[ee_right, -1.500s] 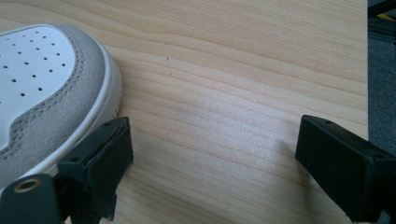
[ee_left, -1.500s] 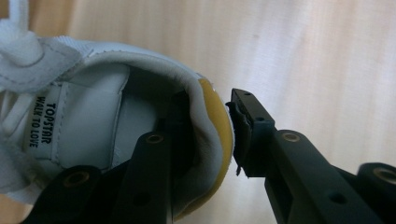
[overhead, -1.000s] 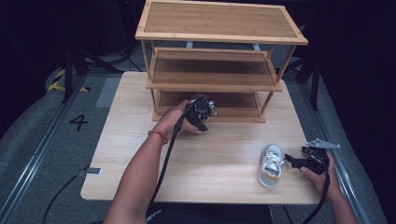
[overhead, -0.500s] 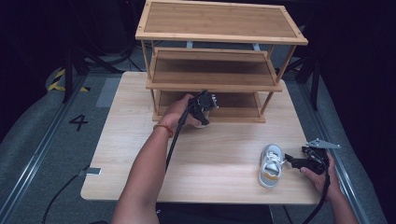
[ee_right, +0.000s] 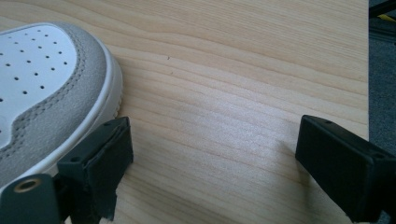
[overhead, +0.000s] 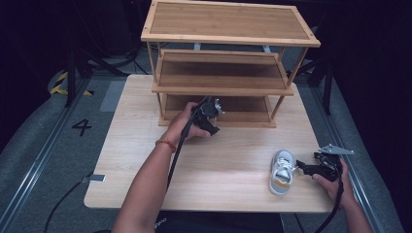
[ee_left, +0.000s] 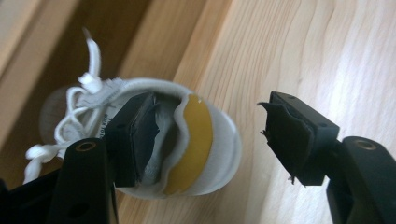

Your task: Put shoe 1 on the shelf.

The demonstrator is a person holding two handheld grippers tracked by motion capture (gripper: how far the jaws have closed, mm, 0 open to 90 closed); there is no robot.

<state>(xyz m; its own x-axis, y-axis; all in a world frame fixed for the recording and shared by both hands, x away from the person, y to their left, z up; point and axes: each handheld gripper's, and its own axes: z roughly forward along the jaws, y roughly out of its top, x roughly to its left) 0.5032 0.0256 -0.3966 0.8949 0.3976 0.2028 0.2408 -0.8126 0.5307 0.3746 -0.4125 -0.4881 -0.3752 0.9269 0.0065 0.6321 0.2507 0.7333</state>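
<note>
Setting: dark room, pale wooden worktop (overhead: 228, 160) with a three-tier bamboo shoe rack (overhead: 226, 63) standing at its far side
Left hand-held gripper (overhead: 210, 112): up at the rack's bottom shelf (overhead: 243, 108), and its jaws have just been opening; a wide gap now, one pad tucked inside the collar of the first shoe (ee_left: 187, 149), the other well clear of it
First shoe: a small white sneaker with a yellow lining, loose laces (ee_left: 79, 107) trailing, lying at the front edge of that bottom shelf; whether it sits fully on the board I cannot tell
Right hand-held gripper (overhead: 311, 168): jaws wide apart, nothing between them, resting low on the worktop near the right edge
Second shoe (overhead: 282, 171): white and grey sneaker on the worktop, its toe (ee_right: 51, 88) just beside one of the right jaws, possibly touching
Risk one: the pad inside the collar could drag the first shoe back off the shelf as the left hand pulls away, because the rim may catch on it
Risk two: those laces could snag on the jaw and tip the shoe over
Risk three: the right jaw at the toe may shove the second shoe instead of straddling it, and a pinch on the rounded rubber toe could slip
Risk four: the cable (overhead: 177, 155) trailing from the left gripper may sweep across the worktop
</note>
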